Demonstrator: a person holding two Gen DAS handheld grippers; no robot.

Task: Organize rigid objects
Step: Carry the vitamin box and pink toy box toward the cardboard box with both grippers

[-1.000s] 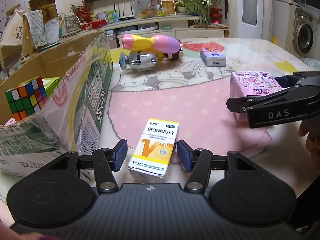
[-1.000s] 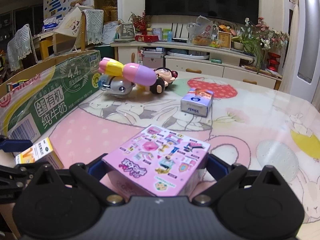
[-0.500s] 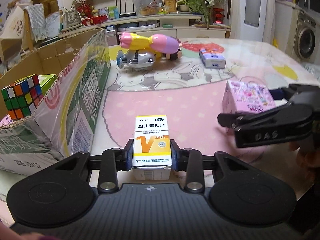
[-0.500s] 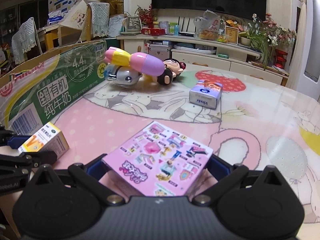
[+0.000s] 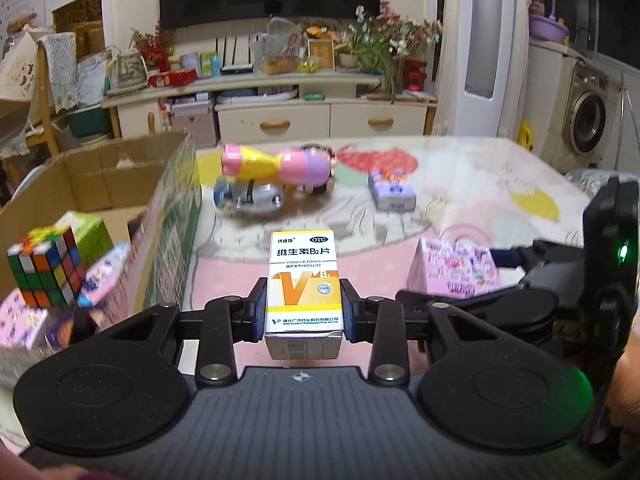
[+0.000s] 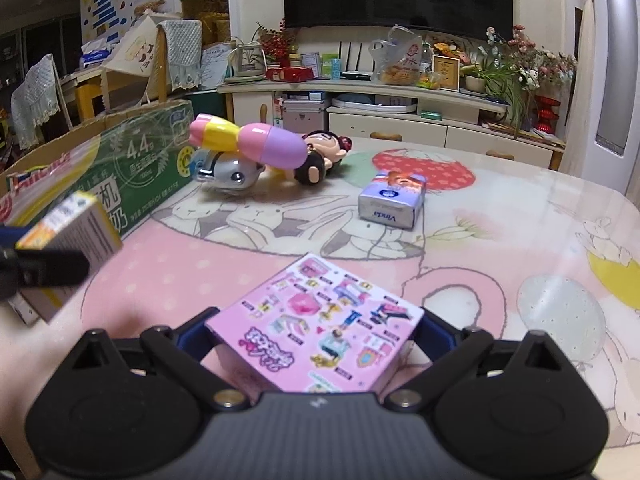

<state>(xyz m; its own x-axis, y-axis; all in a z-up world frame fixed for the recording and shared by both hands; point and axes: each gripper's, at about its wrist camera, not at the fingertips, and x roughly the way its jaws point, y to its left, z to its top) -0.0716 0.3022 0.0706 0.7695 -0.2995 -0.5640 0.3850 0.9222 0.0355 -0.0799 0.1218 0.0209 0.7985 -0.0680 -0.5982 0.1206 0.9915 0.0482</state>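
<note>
My left gripper (image 5: 303, 314) is shut on a yellow and white vitamin box (image 5: 303, 280) and holds it lifted above the table; the box also shows at the left of the right wrist view (image 6: 68, 236). My right gripper (image 6: 316, 338) is shut on a pink sticker-covered box (image 6: 316, 328), seen too in the left wrist view (image 5: 454, 268). An open cardboard box (image 5: 120, 184) stands to the left and holds a Rubik's cube (image 5: 44, 266) and other small packs.
A pink, yellow and purple toy on a silver car (image 6: 248, 152) with a doll (image 6: 320, 152) lies at the far side of the table. A small Vinda tissue pack (image 6: 392, 200) lies to its right. The table's right edge curves away.
My left gripper closed on the vitamin box and lifted it off the table. The right gripper kept hold of the pink box and raised it slightly.
</note>
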